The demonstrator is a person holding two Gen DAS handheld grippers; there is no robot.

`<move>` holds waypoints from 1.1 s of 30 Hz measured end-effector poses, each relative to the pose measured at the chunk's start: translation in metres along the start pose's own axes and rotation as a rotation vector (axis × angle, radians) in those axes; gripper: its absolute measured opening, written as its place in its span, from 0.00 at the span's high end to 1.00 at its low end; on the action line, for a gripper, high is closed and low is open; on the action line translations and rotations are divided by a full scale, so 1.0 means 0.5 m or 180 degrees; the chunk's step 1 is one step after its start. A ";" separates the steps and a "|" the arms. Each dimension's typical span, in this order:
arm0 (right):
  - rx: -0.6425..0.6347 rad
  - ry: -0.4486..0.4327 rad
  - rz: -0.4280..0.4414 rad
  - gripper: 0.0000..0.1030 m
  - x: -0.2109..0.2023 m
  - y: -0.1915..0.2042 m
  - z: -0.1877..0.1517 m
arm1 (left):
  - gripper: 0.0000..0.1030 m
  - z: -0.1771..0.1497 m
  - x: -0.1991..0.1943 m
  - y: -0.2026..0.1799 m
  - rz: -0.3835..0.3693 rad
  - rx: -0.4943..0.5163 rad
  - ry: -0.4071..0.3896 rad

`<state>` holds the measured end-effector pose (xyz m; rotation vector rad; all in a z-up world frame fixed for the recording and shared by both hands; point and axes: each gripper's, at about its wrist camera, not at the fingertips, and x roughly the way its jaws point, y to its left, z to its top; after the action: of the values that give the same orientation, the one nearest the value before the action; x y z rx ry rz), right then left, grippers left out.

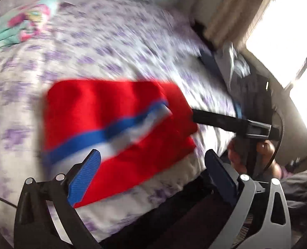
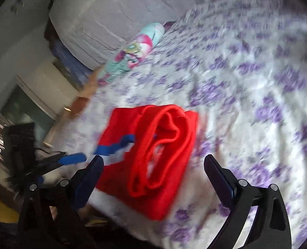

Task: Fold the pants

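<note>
Red knit pants w/ a blue-and-white side stripe (image 2: 153, 157) are lying as a compact squarish bundle on the white bedspread w/ purple flower print (image 2: 246, 95), near the near edge of the bed. In the right wrist view the ribbed waistband or cuff is showing as a looped roll on top of the bundle; which of the two, can't tell thru the blur. The stripe is running diagonally across the top face in the left wrist view.

Left gripper (image 1: 153, 166) is hanging w/ jaws spread wide, nothing btwn the blue pads; the pants (image 1: 116, 124) are sitting just beyond the fingertips, not pinched. Right gripper (image 2: 153, 170) is likewise standing wide apart & holding nothing, w/ the bundle's near edge showing btwn its fingers but no pad pressing on it. In the left view the right gripper's dark finger is reaching in from the right, next to the bundle's right edge; contact unclear.

Judging progress: folding is looking basically done, w/ legs doubled up into one stack & both tools let go. What's left is prob only tidying, as the rolled band on top is sitting a bit loose & lumpy, so a flatten or square-up may be needed.

Far left, a teal-and-pink patterned pillow (image 2: 136, 49) is lying well apart from the pants.
</note>
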<state>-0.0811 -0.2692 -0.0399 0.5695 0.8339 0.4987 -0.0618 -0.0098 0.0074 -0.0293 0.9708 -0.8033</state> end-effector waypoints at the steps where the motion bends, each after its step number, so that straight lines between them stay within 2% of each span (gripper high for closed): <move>1: 0.0128 0.0120 0.0114 0.04 0.008 -0.012 0.001 | 0.05 0.004 -0.010 0.030 0.0009 -0.0126 -0.0032; 3: 0.0294 0.0357 0.0283 0.04 0.033 -0.030 -0.003 | 0.05 0.008 -0.005 0.116 -0.0095 -0.0561 0.0021; 4: 0.0301 0.0409 0.0279 0.03 0.042 -0.032 -0.007 | 0.05 0.004 0.011 0.165 -0.0187 -0.0861 0.0075; 6: 0.0234 0.0429 0.0242 0.03 0.054 -0.021 -0.011 | 0.05 0.001 0.043 0.211 -0.0318 -0.1124 0.0148; 7: 0.0221 0.0447 0.0262 0.03 0.058 -0.015 -0.009 | 0.05 0.002 0.056 0.217 -0.0366 -0.1153 0.0180; 13: 0.0298 0.0613 0.0395 0.04 0.106 -0.008 0.022 | 0.05 0.040 0.105 0.177 -0.0492 -0.0867 0.0270; 15: 0.0214 0.0638 0.0379 0.20 0.123 -0.005 0.032 | 0.05 0.048 0.133 0.182 -0.0493 -0.0884 0.0347; 17: 0.0172 0.0717 0.0437 0.56 0.134 -0.011 0.034 | 0.05 0.044 0.137 0.186 -0.0495 -0.0912 0.0377; 18: 0.0128 0.0729 0.0466 0.61 0.133 -0.010 0.032 | 0.05 0.041 0.130 0.184 -0.0507 -0.0888 0.0354; 20: -0.0077 0.0676 0.0456 0.64 0.117 0.003 0.025 | 0.09 0.036 0.111 0.171 -0.0564 -0.0819 0.0268; 21: -0.0166 0.0635 0.0455 0.65 0.103 0.012 0.020 | 0.15 0.031 0.100 0.163 -0.0587 -0.0787 0.0241; 23: -0.0269 0.0550 0.0409 0.66 0.068 0.024 0.013 | 0.23 0.021 0.086 0.150 -0.0655 -0.0728 0.0243; 24: -0.0276 0.0516 0.0417 0.67 0.055 0.024 0.014 | 0.23 0.017 0.085 0.144 -0.0700 -0.0718 0.0267; 26: -0.0326 0.0403 0.0443 0.67 0.013 0.025 0.015 | 0.23 0.013 0.092 0.132 -0.0752 -0.0708 0.0335; 28: -0.0353 0.0316 0.0348 0.67 -0.017 0.012 0.018 | 0.21 0.017 0.108 0.129 -0.0815 -0.0734 0.0358; 29: -0.0331 0.0295 0.0260 0.67 -0.023 0.002 0.022 | 0.17 0.022 0.119 0.129 -0.0826 -0.0752 0.0362; 30: -0.0267 0.0332 0.0158 0.67 -0.025 -0.020 0.023 | 0.12 0.027 0.129 0.129 -0.0833 -0.0789 0.0356; 33: -0.0045 0.0493 0.0133 0.66 -0.006 -0.076 0.009 | 0.10 0.039 0.172 0.123 -0.0881 -0.0861 0.0428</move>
<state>-0.0723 -0.3004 -0.0603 0.5410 0.9665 0.5922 0.0156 -0.0253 -0.0658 -0.3536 1.2149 -0.9300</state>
